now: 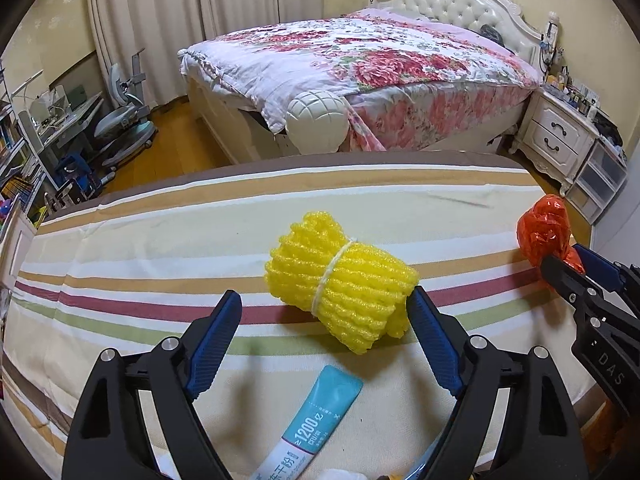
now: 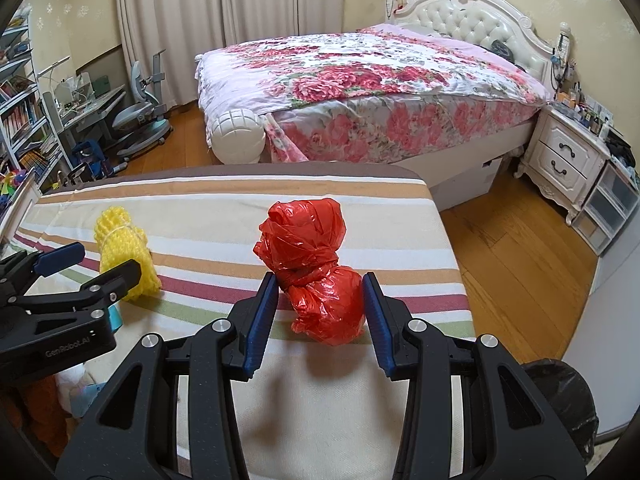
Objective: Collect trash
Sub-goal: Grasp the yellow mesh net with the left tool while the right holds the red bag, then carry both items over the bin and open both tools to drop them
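Note:
A yellow foam net roll [image 1: 340, 280], tied with a pale band, lies on the striped cloth surface [image 1: 140, 264]. My left gripper [image 1: 324, 300] stands open around its near end, the right pad close against the foam. A teal and white sachet [image 1: 320, 412] lies under this gripper. In the right wrist view the left gripper [image 2: 96, 264] reaches over the yellow roll [image 2: 120, 240]. My right gripper [image 2: 318, 280] is shut on a knotted red plastic bag [image 2: 312, 240], with its pads pressing the lower lump. From the left wrist view the red bag [image 1: 544, 228] sits at the right gripper's [image 1: 560, 260] tip.
A black-lined trash bin [image 2: 560, 400] stands on the wooden floor off the surface's near right corner. A floral bed [image 2: 380, 80] and white nightstand [image 2: 568, 156] lie beyond. A desk and chair [image 2: 140, 112] fill the far left. Orange and white items [image 2: 40, 412] sit at the near left.

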Demonstrator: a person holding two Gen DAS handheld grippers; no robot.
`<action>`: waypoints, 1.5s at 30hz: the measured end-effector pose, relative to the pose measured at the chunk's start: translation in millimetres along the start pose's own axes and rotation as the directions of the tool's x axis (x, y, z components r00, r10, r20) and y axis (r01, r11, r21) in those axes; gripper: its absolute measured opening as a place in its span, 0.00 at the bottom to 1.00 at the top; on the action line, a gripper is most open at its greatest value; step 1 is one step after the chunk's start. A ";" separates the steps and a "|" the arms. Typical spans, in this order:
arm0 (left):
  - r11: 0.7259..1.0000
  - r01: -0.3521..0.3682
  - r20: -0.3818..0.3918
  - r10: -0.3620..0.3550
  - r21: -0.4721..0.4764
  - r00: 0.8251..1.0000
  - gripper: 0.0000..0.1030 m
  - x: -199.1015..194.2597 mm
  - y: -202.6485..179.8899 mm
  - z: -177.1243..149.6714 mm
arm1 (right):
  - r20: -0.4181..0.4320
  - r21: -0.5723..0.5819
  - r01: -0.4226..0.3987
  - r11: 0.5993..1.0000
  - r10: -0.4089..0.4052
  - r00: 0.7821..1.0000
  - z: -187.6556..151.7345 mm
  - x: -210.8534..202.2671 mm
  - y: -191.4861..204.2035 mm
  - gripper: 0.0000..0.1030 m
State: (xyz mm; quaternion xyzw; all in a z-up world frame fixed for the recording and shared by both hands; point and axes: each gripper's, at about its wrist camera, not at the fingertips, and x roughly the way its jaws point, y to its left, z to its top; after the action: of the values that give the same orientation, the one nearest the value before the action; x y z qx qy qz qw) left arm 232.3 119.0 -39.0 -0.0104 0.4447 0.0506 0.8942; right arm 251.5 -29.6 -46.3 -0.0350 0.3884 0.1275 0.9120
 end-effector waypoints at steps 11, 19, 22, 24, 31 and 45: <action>0.998 0.049 0.024 -0.050 0.043 0.998 0.37 -1.2 0.1 0.8 | -0.005 0.000 -0.002 1.000 0.002 1.000 -1.5 1.4 -1.1 0.41; 0.999 0.011 0.094 -0.016 0.053 0.995 0.33 -21.4 4.2 -4.4 | 0.010 0.013 -0.001 1.000 0.001 1.000 -4.9 -11.1 -2.6 0.41; 0.999 0.018 0.114 -0.023 0.044 0.993 0.32 -33.6 7.6 -8.3 | 0.016 0.023 -0.004 1.000 0.003 1.000 -7.9 -20.6 -2.8 0.41; 0.999 0.025 0.125 -0.030 0.038 0.992 0.32 -41.8 8.6 -11.4 | 0.020 0.032 -0.005 0.999 0.004 1.000 -11.6 -28.1 -3.4 0.41; 0.998 0.056 0.148 -0.062 0.040 0.987 0.32 -68.8 3.5 -31.9 | 0.022 0.061 0.006 0.998 -0.007 1.000 -32.6 -55.4 -8.6 0.41; 0.970 0.196 0.182 -0.221 0.144 0.958 0.32 -115.5 -59.1 -75.9 | 0.017 0.157 0.116 0.981 -0.120 0.993 -95.6 -119.8 -47.7 0.41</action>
State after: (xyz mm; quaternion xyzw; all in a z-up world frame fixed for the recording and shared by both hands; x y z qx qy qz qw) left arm 108.7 46.0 5.5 0.0035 0.3526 -0.0710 0.9331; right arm 117.2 -115.8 -28.6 0.0152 0.3823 0.0430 0.9229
